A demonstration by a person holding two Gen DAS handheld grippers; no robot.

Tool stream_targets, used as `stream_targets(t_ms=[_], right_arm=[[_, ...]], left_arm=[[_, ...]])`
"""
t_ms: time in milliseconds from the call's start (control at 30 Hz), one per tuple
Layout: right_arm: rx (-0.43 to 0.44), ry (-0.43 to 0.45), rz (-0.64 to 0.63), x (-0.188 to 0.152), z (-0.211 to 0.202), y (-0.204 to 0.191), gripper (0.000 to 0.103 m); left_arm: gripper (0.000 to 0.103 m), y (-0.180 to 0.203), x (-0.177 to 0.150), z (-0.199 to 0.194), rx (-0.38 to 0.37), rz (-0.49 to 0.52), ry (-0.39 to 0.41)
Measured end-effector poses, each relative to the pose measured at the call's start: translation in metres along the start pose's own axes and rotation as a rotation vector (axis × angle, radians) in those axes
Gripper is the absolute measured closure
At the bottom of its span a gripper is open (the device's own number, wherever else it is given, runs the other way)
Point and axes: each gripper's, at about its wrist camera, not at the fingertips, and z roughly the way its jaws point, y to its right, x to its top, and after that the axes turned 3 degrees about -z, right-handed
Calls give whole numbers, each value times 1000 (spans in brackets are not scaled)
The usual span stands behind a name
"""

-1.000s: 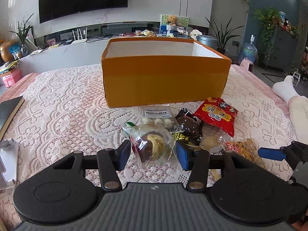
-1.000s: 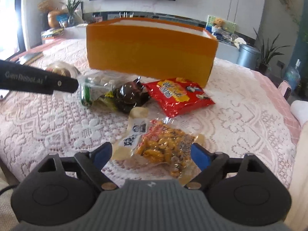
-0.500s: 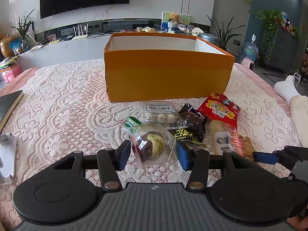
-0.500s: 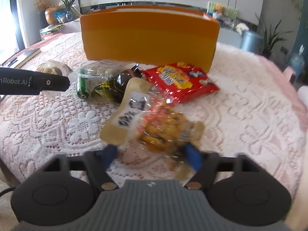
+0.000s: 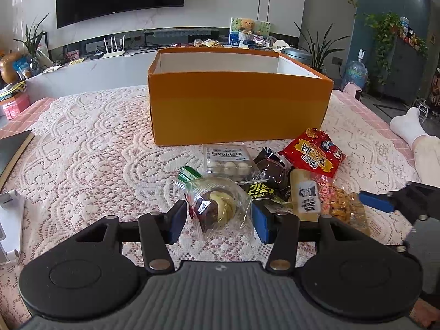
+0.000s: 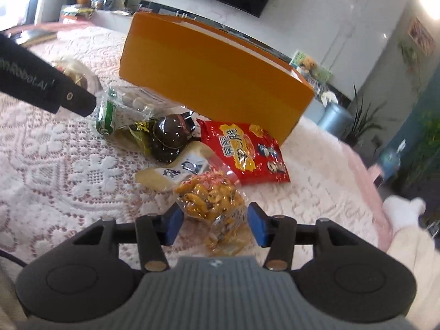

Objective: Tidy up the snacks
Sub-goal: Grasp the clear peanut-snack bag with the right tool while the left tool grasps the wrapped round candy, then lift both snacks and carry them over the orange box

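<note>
An open orange box stands on the lace-covered table; it also shows in the right wrist view. Several snack packs lie in front of it. My left gripper is shut on a clear-wrapped chocolate cake, its blue pads pressing both sides. My right gripper is shut on a clear bag of orange snacks, which looks lifted and tilted. A red chip bag, a dark round pastry and a pack of white balls lie between the grippers and the box.
A dark flat object and a white stand lie at the table's left edge. A person's white-socked foot is at the right. A TV and a cluttered counter are behind the box.
My right gripper has narrowed from wide open onto the orange snack bag, lifted it and tilted. My left gripper has stayed around the cake and risen slightly.
</note>
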Motion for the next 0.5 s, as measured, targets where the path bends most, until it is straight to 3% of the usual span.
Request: stream_targets(t_ms=[167, 300, 500], right_arm=[[-8, 11, -33, 3, 11, -3, 52], [3, 24, -46, 6, 11, -4, 66], [7, 50, 28, 7, 0, 4, 71]], left_arm=[[45, 3, -2, 0, -3, 8, -3], [45, 4, -2, 0, -5, 12, -4], [45, 2, 1, -8, -9, 0, 17]])
